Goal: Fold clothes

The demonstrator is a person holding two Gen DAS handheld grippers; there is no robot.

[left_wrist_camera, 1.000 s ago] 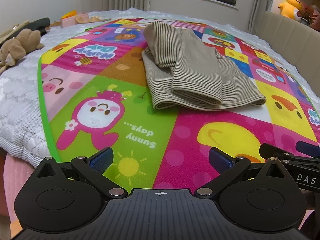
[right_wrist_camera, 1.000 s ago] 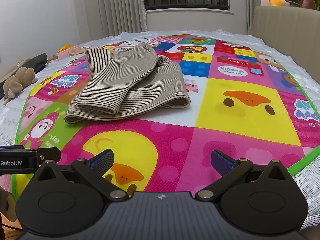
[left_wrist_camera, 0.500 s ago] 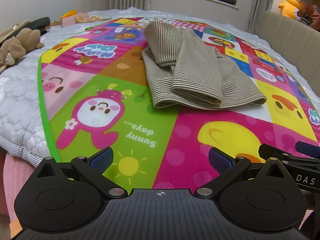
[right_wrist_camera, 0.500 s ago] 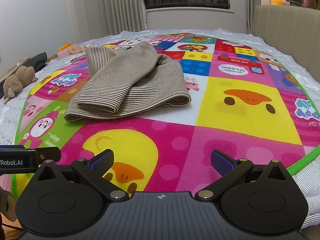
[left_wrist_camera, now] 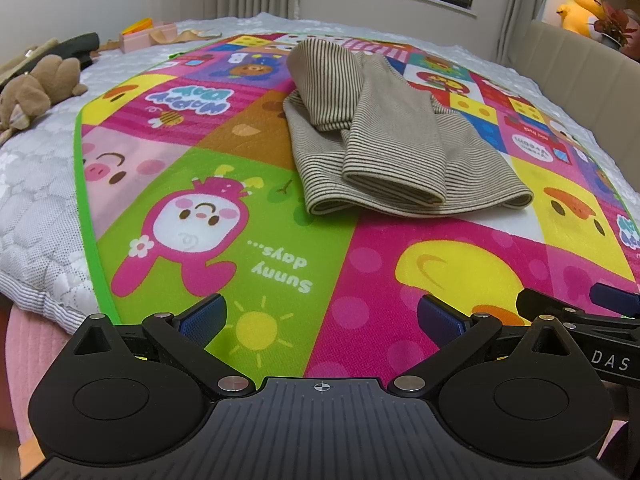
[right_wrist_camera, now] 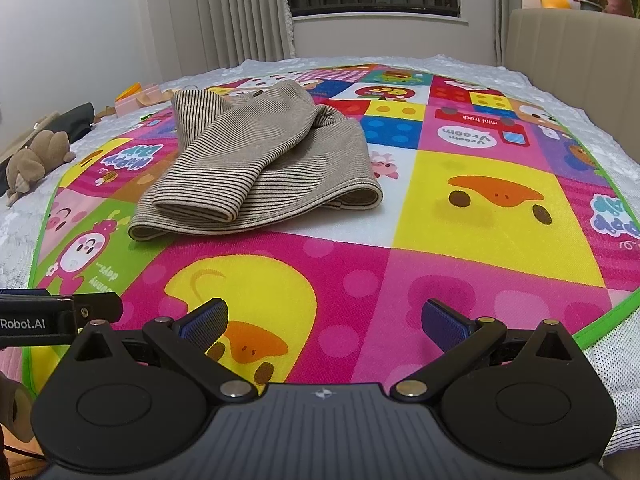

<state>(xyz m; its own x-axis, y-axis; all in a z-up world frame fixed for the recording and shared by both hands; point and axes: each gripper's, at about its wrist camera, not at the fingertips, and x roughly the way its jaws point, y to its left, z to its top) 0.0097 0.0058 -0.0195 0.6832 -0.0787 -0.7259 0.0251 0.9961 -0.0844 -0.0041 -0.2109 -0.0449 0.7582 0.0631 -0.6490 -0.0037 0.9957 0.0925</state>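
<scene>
Striped top lies mid-mat on the bed, both sleeves laid over the body; soft, light knit, probably limp when lifted, best pinched at hem corners or sleeve cuff. Left gripper and right gripper both spread, empty, well short of it. Plush toy far left, nothing blocking

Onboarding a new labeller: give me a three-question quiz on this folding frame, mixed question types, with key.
1. True or false: the left gripper is shut on the beige striped knit garment.
2. Multiple choice: the garment lies on (A) the bare white quilted bedspread, (B) the colourful cartoon play mat, (C) the beige headboard.
3. Fill in: the brown plush toy lies off the mat, on the ____.

Key: 1 false, both the left and right gripper are open and empty; 2 B; 3 bedspread.
</scene>
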